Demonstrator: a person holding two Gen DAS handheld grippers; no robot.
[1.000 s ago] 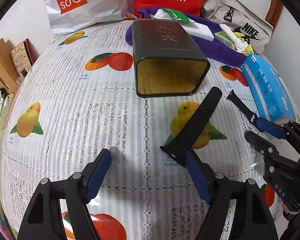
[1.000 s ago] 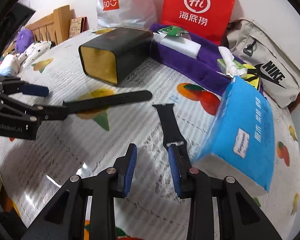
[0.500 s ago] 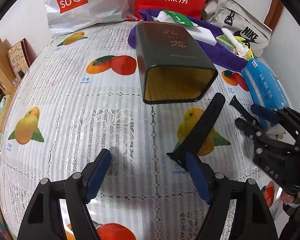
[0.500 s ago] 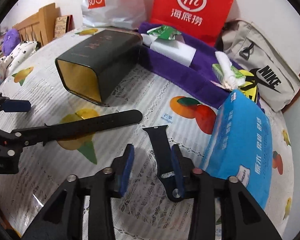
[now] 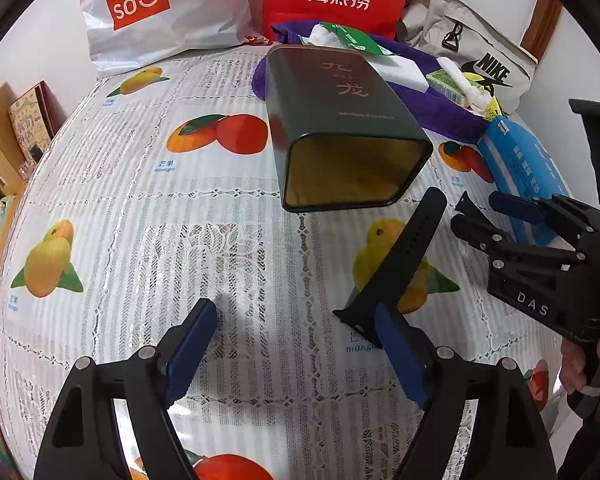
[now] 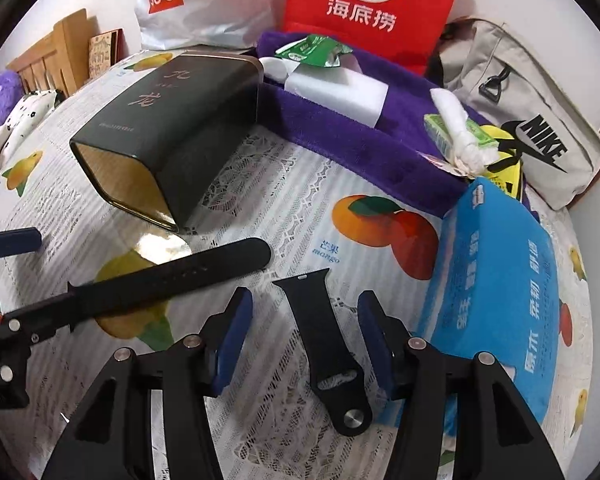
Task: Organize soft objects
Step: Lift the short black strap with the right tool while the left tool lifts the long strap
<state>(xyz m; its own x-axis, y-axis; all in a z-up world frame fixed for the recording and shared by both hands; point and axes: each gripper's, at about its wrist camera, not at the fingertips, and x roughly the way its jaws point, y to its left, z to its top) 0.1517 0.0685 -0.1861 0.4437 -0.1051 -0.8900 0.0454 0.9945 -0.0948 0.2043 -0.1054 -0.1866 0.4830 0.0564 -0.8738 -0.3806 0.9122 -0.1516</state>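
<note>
Jaws of the right gripper (image 6: 304,340) are spread around the short strap (image 6: 324,336); the left gripper (image 5: 292,348) is held open beside the long strap (image 5: 400,264).

On the table (image 6: 260,184), a tin (image 6: 168,128) lies on its side, two watch straps before its open mouth: the long strap (image 6: 172,280) left, the short strap (image 6: 324,344) right. A tissue pack (image 6: 496,288) sits right of them; a towel (image 6: 340,136) and bags (image 6: 376,4) lie behind.
</note>
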